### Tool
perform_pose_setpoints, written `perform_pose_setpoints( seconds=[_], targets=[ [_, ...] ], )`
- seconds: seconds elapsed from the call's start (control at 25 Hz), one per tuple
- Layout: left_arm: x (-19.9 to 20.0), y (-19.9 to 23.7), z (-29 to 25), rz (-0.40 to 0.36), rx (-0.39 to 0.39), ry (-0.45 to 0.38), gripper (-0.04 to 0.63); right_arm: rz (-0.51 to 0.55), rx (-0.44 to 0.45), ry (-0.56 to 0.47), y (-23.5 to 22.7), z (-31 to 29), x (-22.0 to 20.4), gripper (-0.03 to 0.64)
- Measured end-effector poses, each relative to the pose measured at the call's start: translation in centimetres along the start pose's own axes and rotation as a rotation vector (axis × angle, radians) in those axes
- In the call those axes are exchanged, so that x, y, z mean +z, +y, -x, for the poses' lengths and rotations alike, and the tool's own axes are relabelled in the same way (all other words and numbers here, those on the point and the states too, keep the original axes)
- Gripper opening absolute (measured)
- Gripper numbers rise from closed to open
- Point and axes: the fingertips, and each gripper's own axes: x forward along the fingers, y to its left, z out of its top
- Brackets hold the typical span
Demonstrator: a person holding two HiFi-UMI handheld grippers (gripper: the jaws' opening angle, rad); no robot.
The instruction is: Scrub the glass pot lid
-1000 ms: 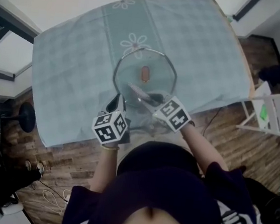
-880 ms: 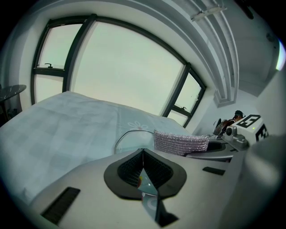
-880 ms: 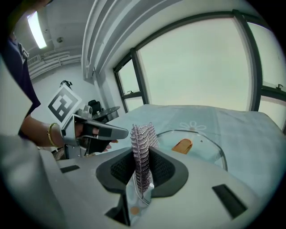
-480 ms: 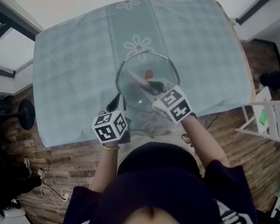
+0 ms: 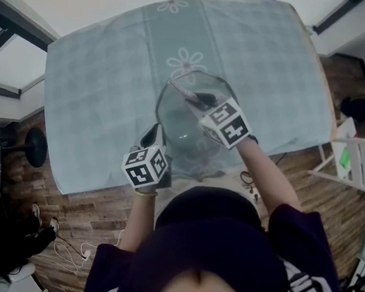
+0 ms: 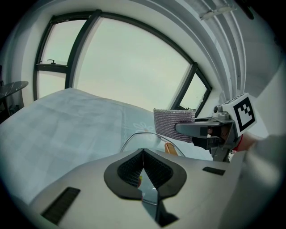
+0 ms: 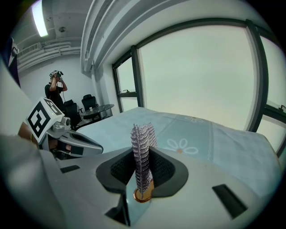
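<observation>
The glass pot lid (image 5: 184, 119) is held tilted over the near part of the table, its brown knob (image 6: 170, 148) on the far side. My left gripper (image 5: 153, 132) is shut on the lid's near rim (image 6: 146, 189). My right gripper (image 5: 199, 99) is shut on a grey mesh scrub cloth (image 7: 142, 134), which stands upright between its jaws. In the left gripper view the cloth (image 6: 172, 123) hangs above the lid's far edge. Just below the right jaws shows the knob (image 7: 144, 195).
A pale green checked cloth with daisy prints covers the table (image 5: 98, 79). A white chair (image 5: 359, 157) stands at the right, a black stool (image 5: 35, 148) at the left, cables on the wood floor. A person (image 7: 56, 91) stands far back by dark chairs.
My right gripper has carried the scrub cloth across the lid toward its far edge. The lid and the left gripper have shifted slightly to the right.
</observation>
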Motion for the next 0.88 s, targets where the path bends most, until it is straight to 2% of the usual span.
perform_pose_setpoints(
  seconds=[0.52, 0.88],
  targets=[
    [1.3, 1.4, -2.3, 0.014, 0.004, 0.018, 0.000, 0.008, -0.038, 0.093, -3.7, -3.7, 0.5, 0.080],
    [1.6, 1.9, -3.5, 0.040, 0.007, 0.028, 0.000, 0.021, -0.043, 0.186, -5.4, -6.2, -0.8, 0.080]
  ],
)
